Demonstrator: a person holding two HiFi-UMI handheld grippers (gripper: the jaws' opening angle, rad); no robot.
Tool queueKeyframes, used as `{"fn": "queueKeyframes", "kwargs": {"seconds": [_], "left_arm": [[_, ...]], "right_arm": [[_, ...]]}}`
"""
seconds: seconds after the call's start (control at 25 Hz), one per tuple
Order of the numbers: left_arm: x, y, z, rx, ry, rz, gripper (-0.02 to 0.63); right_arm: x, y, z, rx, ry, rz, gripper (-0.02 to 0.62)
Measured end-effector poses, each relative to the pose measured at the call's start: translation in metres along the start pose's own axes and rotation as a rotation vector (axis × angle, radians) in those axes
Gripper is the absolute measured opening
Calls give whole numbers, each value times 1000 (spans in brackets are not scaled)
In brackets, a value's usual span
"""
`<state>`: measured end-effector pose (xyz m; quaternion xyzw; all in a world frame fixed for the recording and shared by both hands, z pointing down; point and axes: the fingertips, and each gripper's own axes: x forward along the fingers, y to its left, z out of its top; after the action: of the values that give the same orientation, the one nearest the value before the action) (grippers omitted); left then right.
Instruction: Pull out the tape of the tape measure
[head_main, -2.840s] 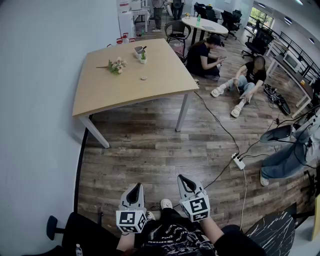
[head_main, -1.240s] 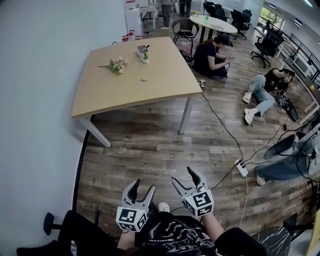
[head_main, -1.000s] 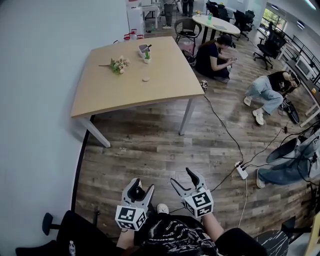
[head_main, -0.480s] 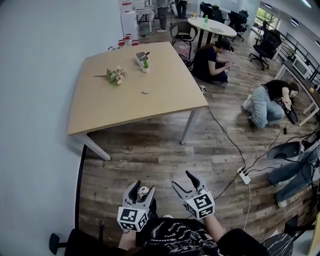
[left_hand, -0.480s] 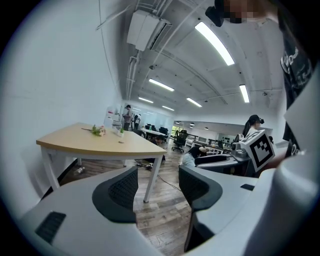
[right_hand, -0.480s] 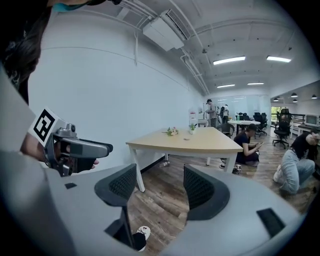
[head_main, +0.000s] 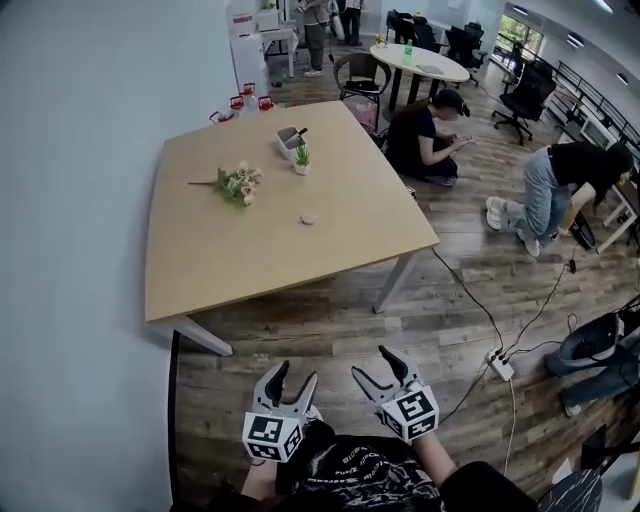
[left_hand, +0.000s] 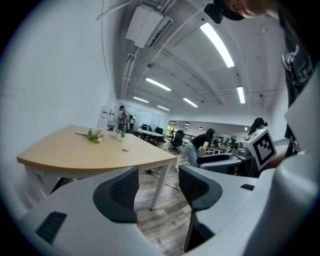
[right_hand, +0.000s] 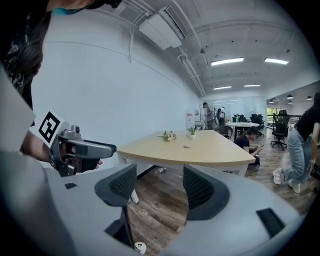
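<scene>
Probably the tape measure (head_main: 309, 217) is the small pale round thing lying near the middle of the wooden surface (head_main: 250, 260), well apart from both grippers. The left gripper (head_main: 292, 375) and right gripper (head_main: 374, 365) hang low by the person's body, jaws apart and empty. Such a case looks light and likely to slide, so one gripper should pinch its body while the other takes the tape's end tab, which is too small to see.
</scene>
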<state>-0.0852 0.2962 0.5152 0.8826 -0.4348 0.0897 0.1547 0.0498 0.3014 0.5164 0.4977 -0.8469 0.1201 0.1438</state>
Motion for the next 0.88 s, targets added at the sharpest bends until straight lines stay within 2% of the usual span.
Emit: {"fn": "queueKeyframes", "kwargs": {"seconds": [0.24,0.48,0.88], "left_arm": [[18,42,18,24,-2,1,247],[42,52,13,30,75,-42,249],[123,111,33,-34,74,71,249]], "right_arm": [[44,0,7,37,28,-34,308],[75,-14,13,74,28,-32,308],[179,-74,36,28,60,84,308]]}}
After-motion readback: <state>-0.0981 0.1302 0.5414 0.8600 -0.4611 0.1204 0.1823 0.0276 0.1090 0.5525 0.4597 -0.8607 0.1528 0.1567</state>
